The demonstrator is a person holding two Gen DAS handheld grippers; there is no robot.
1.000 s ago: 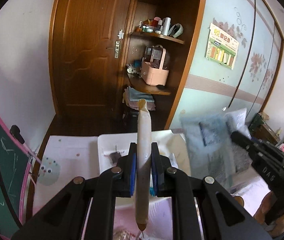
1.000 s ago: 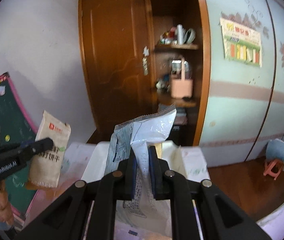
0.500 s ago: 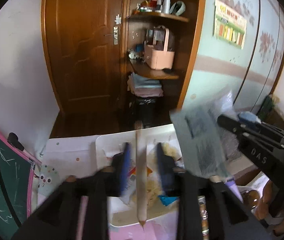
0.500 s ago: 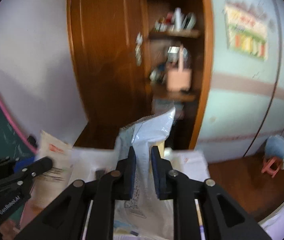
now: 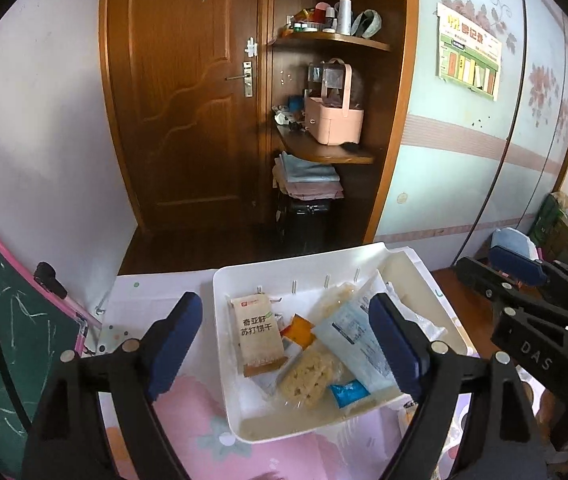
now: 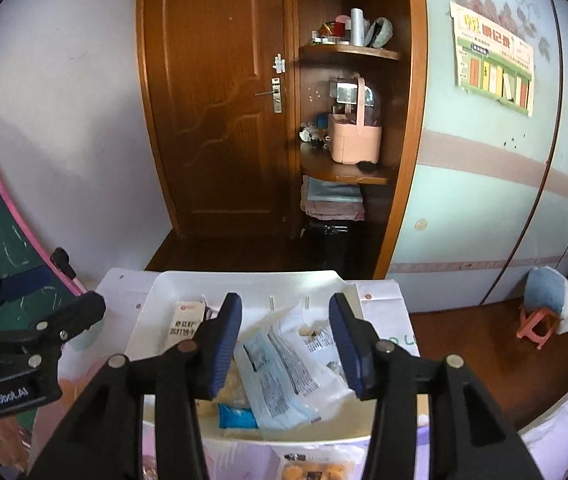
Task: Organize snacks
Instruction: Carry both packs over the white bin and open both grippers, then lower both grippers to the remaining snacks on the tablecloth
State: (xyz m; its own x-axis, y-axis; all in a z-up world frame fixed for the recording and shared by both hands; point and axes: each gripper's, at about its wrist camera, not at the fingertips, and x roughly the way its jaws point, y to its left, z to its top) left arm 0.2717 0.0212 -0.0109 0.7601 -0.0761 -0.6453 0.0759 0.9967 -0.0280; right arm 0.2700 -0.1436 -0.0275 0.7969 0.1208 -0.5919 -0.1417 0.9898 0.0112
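Both crinkly flat packets (image 5: 259,334) (image 6: 280,372) dropped into glossy white tray (image 5: 308,270).

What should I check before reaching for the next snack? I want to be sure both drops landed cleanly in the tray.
1. Left gripper empty: ok, jaws have just been opening, nothing between them.
2. Right gripper empty: ok, jaws have just been opening and stand clear above the packets.
3. Beige cracker packet inside the white tray: ok, lying flat.
4. Pale blue packet inside the tray: ok, lying on other snacks.
5. Snacks left outside the tray: not ok, an orange snack packet lies on the table in front of the tray.
6. Room in the tray for more: cannot tell, the snacks already overlap.
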